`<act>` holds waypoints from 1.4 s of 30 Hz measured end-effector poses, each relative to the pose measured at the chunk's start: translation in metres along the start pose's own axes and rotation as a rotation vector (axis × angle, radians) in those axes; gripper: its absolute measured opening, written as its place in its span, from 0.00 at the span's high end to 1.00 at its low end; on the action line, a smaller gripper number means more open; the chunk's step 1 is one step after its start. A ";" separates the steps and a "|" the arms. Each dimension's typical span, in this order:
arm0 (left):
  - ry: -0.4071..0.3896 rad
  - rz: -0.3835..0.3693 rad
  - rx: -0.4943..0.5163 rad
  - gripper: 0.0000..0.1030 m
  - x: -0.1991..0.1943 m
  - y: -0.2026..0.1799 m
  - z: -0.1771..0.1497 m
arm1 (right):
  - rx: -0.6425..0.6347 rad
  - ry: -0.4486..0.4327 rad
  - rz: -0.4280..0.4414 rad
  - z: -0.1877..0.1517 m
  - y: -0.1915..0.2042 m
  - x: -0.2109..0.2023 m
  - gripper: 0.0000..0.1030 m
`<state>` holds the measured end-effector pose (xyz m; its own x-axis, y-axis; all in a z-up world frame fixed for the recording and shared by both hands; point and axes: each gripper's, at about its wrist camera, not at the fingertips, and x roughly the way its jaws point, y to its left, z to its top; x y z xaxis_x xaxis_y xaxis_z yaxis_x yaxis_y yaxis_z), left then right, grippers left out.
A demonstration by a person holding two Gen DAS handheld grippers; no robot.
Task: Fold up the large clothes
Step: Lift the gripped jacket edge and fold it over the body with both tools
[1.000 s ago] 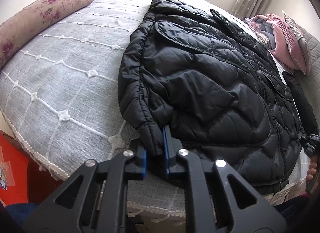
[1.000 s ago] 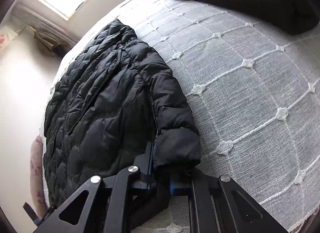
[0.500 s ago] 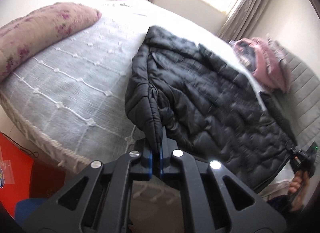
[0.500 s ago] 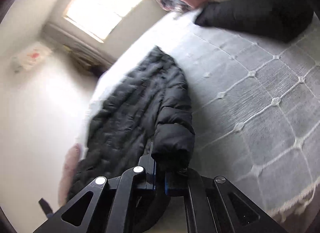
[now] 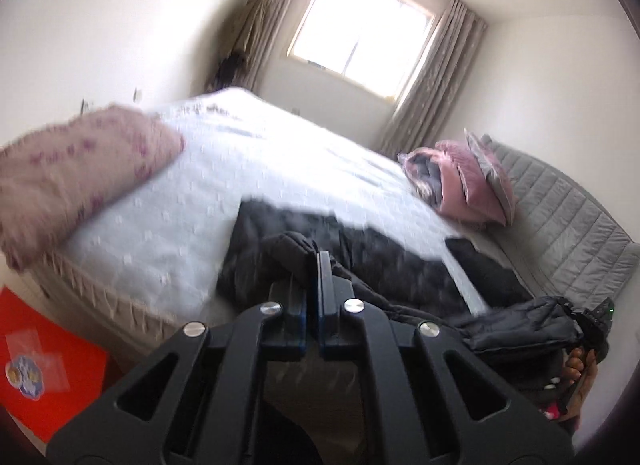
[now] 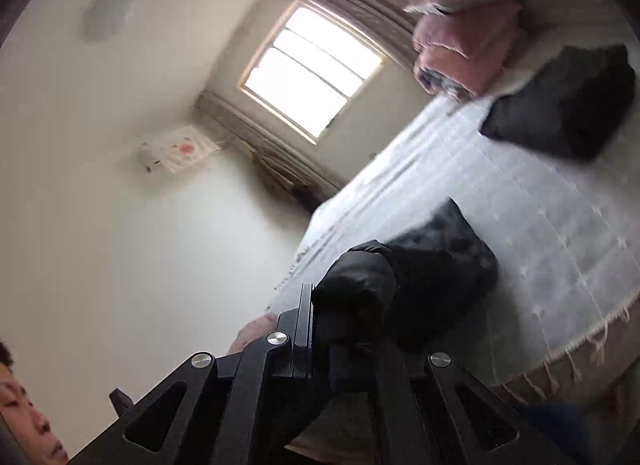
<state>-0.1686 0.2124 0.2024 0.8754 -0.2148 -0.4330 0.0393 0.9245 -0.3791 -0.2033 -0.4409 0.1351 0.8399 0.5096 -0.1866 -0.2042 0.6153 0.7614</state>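
Both the left gripper (image 5: 312, 285) and right gripper (image 6: 320, 321) seem clamped on the black jacket (image 5: 384, 261), bunched at the bed (image 5: 168, 225) edge

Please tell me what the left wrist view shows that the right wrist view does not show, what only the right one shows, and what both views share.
Only the left wrist view shows the floral bolster pillow, the red box and the grey quilted headboard. Only the right wrist view shows the person's face and a wall poster. Both show the black puffer jacket on the bed, the window, and pink cushions.
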 end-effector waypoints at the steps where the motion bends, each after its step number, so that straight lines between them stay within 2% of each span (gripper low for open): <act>1: -0.010 0.006 -0.005 0.95 0.004 -0.001 0.007 | -0.017 -0.001 0.005 0.007 0.006 0.008 0.96; 5: -0.004 0.048 -0.019 0.95 0.052 -0.007 0.040 | -0.029 0.011 0.002 0.039 0.012 0.067 0.96; 8: 0.044 0.103 -0.051 0.95 0.120 -0.001 0.069 | 0.020 0.019 -0.043 0.061 -0.003 0.130 0.95; 9: 0.076 0.126 -0.044 0.92 0.155 0.000 0.081 | 0.032 0.017 -0.072 0.066 -0.011 0.150 0.95; 10: 0.095 0.140 -0.045 0.86 0.180 0.004 0.085 | 0.050 0.010 -0.110 0.072 -0.021 0.169 0.93; 12: 0.145 0.189 -0.051 0.79 0.235 0.012 0.093 | 0.100 0.001 -0.230 0.077 -0.048 0.210 0.88; 13: 0.166 0.192 -0.028 0.74 0.254 0.010 0.092 | 0.107 0.009 -0.288 0.077 -0.060 0.223 0.81; 14: 0.193 0.196 -0.012 0.70 0.277 0.013 0.094 | 0.124 0.016 -0.362 0.076 -0.076 0.239 0.79; 16: 0.210 0.227 -0.025 0.50 0.300 0.025 0.094 | 0.150 0.037 -0.501 0.077 -0.105 0.259 0.79; 18: 0.214 0.225 -0.067 0.40 0.305 0.036 0.093 | 0.143 0.017 -0.562 0.080 -0.122 0.257 0.78; 19: 0.229 0.194 -0.090 0.36 0.310 0.044 0.090 | 0.135 0.020 -0.571 0.083 -0.126 0.256 0.75; 21: 0.276 0.173 -0.098 0.34 0.320 0.053 0.084 | 0.089 0.040 -0.571 0.090 -0.129 0.256 0.48; 22: 0.323 0.186 -0.086 0.34 0.332 0.059 0.077 | 0.043 0.051 -0.585 0.093 -0.130 0.259 0.25; 23: 0.348 0.199 -0.081 0.34 0.337 0.060 0.073 | -0.007 0.069 -0.593 0.099 -0.130 0.269 0.21; 26: 0.477 0.216 -0.098 0.34 0.369 0.073 0.054 | -0.123 0.198 -0.604 0.091 -0.130 0.294 0.21; 28: 0.522 0.205 -0.108 0.34 0.385 0.076 0.043 | -0.130 0.268 -0.589 0.084 -0.139 0.312 0.21; 30: 0.533 0.208 -0.117 0.36 0.396 0.075 0.037 | -0.127 0.316 -0.591 0.075 -0.145 0.327 0.24; 31: 0.535 0.210 -0.115 0.49 0.401 0.074 0.035 | -0.134 0.340 -0.594 0.072 -0.149 0.336 0.36; 32: 0.541 0.215 -0.108 0.59 0.404 0.073 0.035 | -0.148 0.360 -0.593 0.070 -0.149 0.342 0.65; 33: 0.541 0.252 -0.080 0.84 0.408 0.068 0.035 | -0.166 0.386 -0.609 0.068 -0.150 0.350 0.79; 34: 0.527 0.278 -0.052 0.89 0.409 0.062 0.037 | -0.190 0.405 -0.646 0.065 -0.151 0.357 0.91; 39: 0.424 0.325 -0.003 0.92 0.408 0.044 0.060 | -0.238 0.357 -0.678 0.070 -0.142 0.369 0.95; 42: 0.406 0.358 0.005 0.92 0.420 0.042 0.072 | -0.267 0.309 -0.709 0.079 -0.133 0.376 0.95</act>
<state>0.2349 0.1832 0.0634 0.5783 0.0110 -0.8158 -0.2243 0.9635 -0.1460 0.1790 -0.3784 0.0130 0.6456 0.0647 -0.7610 0.1778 0.9563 0.2321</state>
